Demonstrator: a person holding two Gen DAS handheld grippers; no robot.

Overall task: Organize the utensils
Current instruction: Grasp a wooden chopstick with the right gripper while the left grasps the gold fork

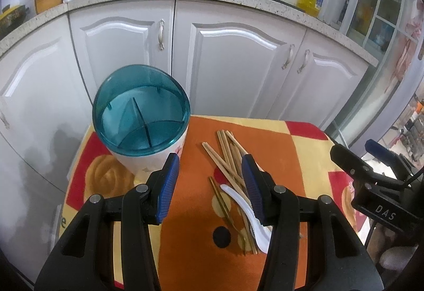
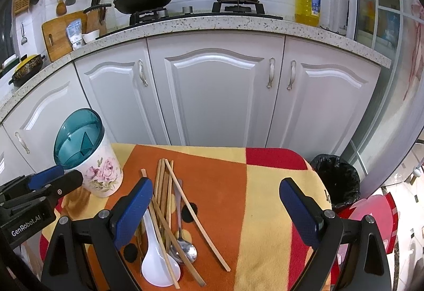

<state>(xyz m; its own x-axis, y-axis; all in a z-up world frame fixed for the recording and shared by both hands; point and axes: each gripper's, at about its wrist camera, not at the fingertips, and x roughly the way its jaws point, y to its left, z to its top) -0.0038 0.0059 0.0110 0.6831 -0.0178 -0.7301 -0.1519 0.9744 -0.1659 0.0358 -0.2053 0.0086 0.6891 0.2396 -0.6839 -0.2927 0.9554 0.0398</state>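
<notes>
Claw (image 2: 214,206) over chopsticks (image 2: 169,201) lengthwise toward cabinets

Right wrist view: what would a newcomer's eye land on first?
The loose heap of wooden chopsticks, a white spoon and a metal spoon on the orange-and-yellow cloth, just ahead of the open right gripper. Left of the heap stands the floral holder with its teal divided insert, nothing in it. The open left gripper is empty too.

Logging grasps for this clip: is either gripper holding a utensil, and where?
Nothing is held: left gripper and right gripper both open above the chopsticks.
</notes>
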